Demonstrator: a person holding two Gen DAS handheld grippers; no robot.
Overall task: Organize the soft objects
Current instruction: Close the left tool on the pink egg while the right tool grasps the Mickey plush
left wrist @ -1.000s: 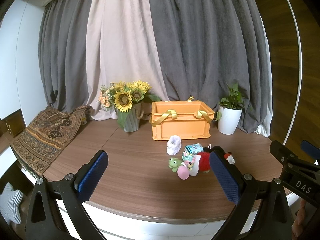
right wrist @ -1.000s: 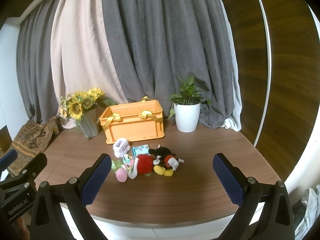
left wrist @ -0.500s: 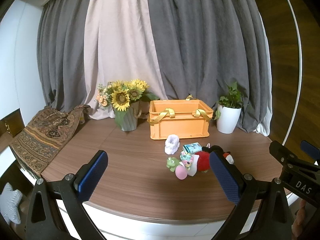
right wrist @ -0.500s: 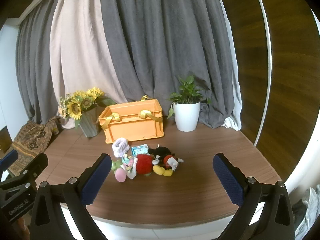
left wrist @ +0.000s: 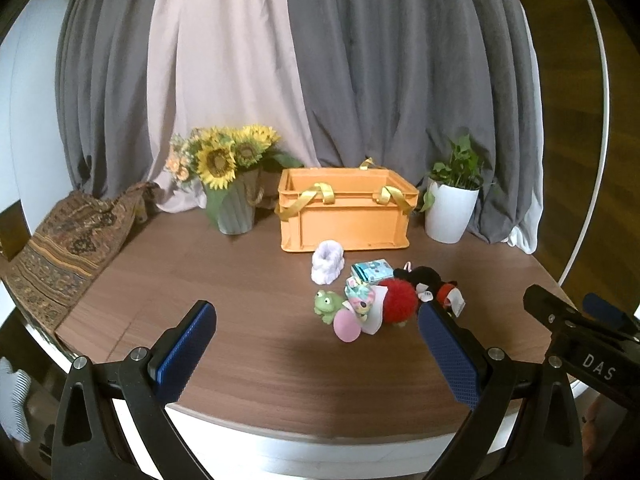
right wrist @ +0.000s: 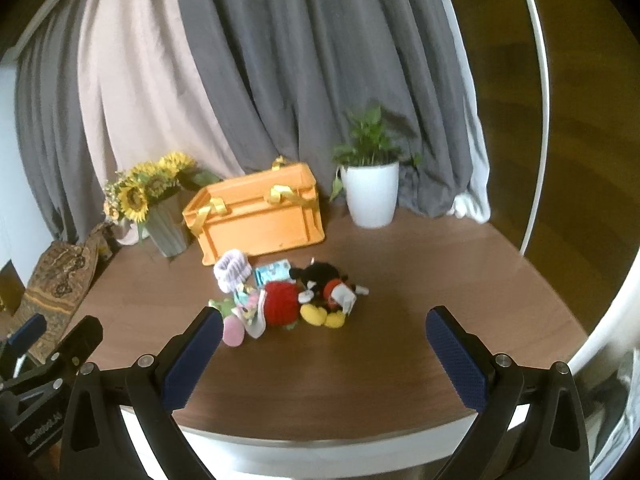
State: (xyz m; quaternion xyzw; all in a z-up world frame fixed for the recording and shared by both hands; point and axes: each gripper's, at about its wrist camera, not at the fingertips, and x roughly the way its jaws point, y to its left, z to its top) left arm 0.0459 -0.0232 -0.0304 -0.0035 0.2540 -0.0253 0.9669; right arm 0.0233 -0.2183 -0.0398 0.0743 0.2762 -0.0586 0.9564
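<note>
1. Both tools hang over the near edge of the table (left wrist: 248, 344), carrying nothing. The left gripper (left wrist: 316, 354) has its blue pads spread wide, and so does the right gripper (right wrist: 324, 356).
2. The soft toys lie in a loose heap mid-table, just in front of the orange crate (left wrist: 346, 216), which looks empty from here, though its floor is hidden.
3. The mouse doll (right wrist: 326, 290) lies on its back at the right end of the heap, touching the red ball (right wrist: 280, 304). It looks light and floppy, so I'd pinch its round body, not a limb or the hanging tag.
4. The red ball looks fuzzy and springy. It should squash between the pads, so a grip across its middle suits it.
5. The white knit piece (left wrist: 327, 266) sits nearest the crate. It is limp and would take a pinch at a fold.
6. The frog (left wrist: 328, 305) and pink ball (left wrist: 347, 326) are small and smooth, maybe rubbery, and likely to slip. Close slowly on their widest part.
7. The small box (left wrist: 372, 270) seems stiffer, so hold its flat sides.
</note>
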